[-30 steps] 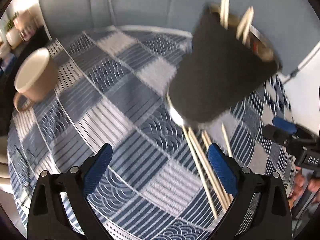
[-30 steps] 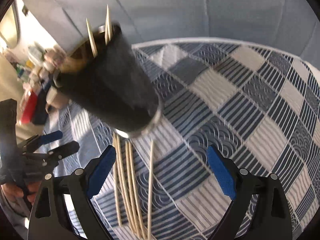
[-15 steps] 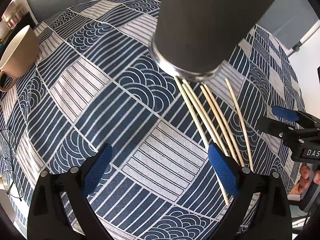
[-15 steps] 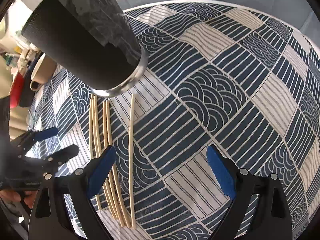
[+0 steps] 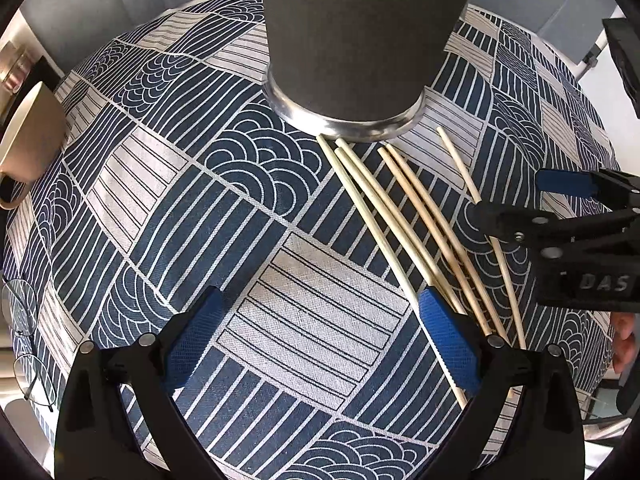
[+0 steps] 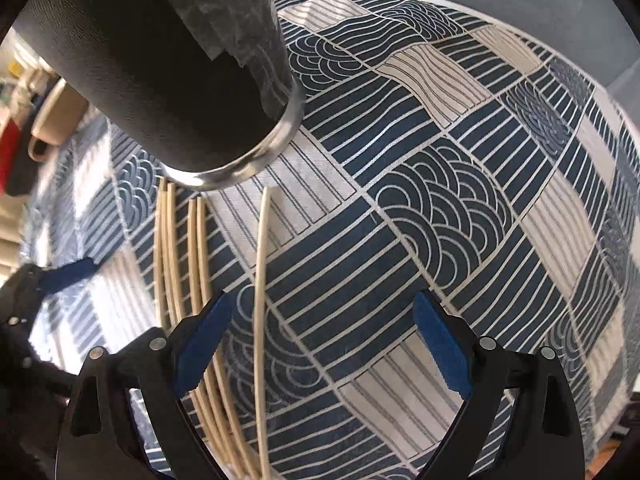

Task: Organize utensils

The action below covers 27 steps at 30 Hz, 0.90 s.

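Now | both tongs gaped empty: left gripper (image 5: 320, 340), right gripper (image 6: 320, 344) | chopsticks (image 5: 404, 216) at 2 o'clock, holder (image 5: 360, 40) at 12 | best pinched singly, mid-shaft.

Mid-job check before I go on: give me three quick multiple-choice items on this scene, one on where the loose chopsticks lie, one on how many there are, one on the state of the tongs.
1. Where do the loose chopsticks lie?
A. inside the mug
B. flat on the tablecloth, in front of the dark cup
C. across the glasses

2. How many chopsticks lie on the cloth?
A. two
B. ten
C. six

3. What state are both pairs of tongs in?
A. open, holding nothing
B. shut on a chopstick
C. shut on the cup

Answers:
1 B: their tips end near the metal base of the dark cup on the tablecloth.
2 C: the left wrist view shows three, then two, then one apart.
3 A: the left tongs and right tongs show wide gaps between the blue pads.
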{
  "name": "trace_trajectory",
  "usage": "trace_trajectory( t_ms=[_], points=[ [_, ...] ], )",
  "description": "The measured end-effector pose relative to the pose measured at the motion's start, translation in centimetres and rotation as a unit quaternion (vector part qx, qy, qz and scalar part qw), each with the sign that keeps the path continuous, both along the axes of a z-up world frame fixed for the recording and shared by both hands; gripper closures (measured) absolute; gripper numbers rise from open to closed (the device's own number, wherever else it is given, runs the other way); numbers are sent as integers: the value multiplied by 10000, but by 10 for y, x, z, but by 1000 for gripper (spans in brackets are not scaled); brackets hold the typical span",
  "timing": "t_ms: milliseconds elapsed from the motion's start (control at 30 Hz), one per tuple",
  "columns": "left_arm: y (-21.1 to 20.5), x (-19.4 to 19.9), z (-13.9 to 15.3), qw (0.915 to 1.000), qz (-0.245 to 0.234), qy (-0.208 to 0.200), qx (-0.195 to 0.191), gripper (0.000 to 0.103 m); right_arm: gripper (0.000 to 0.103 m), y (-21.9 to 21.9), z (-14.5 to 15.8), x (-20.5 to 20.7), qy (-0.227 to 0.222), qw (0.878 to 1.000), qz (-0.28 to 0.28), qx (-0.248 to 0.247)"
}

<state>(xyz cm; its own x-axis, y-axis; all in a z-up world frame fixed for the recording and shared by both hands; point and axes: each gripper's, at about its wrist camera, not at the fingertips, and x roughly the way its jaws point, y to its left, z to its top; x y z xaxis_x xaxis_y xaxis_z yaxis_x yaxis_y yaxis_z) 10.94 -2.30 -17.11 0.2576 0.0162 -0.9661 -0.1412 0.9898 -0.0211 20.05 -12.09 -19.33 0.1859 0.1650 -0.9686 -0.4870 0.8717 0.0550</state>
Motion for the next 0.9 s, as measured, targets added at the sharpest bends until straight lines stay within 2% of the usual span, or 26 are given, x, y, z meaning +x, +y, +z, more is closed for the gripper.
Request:
trace_trajectory(
  t_ms=[100,233,300,333,367,400,467,533,600,633,733,800,833,900],
  points=[
    [-1,0,-2,10000,-17,-26,38,5,14,10,-4,-4,-91,9994,163,-294],
    [1,-4,-2,9999,-79,-51,-38,8,15,8,-6,-8,-198,9992,245,-261],
    [7,-9,2,9999,-94,-55,6,20,19,1,-5,-9,-207,9991,257,-248],
    [6,-11,4,9995,-174,-84,252,33,27,-2,-4,-10,-225,9991,279,-239],
    [11,-14,7,9996,-183,-69,192,40,38,-8,-1,-11,-246,9991,260,-231],
    [16,-15,8,9997,-175,-65,168,45,44,-13,1,-11,-278,9991,220,-212],
    [28,-17,11,9999,-49,-47,117,70,64,-25,3,-11,-307,9992,202,-172],
    [41,-17,13,9999,137,43,-67,75,69,-35,3,-9,-279,9995,115,-122],
    [51,-15,14,9981,401,153,-445,75,69,-33,2,-10,-315,9991,212,-190],
    [52,-14,14,9970,501,176,-568,71,69,-32,2,-11,-319,9989,228,-237],
    [41,-14,17,9981,270,145,-532,48,69,-36,5,-6,-300,9992,197,-189],
    [27,-14,22,9979,114,37,-635,46,69,-37,3,-3,-327,9990,244,-183],
    [18,-13,25,9978,23,-9,-665,41,69,-37,3,-4,-338,9990,249,-168],
    [2,-7,25,9989,-147,-16,-443,37,69,-38,2,-4,-342,9990,245,-162]
  ],
)
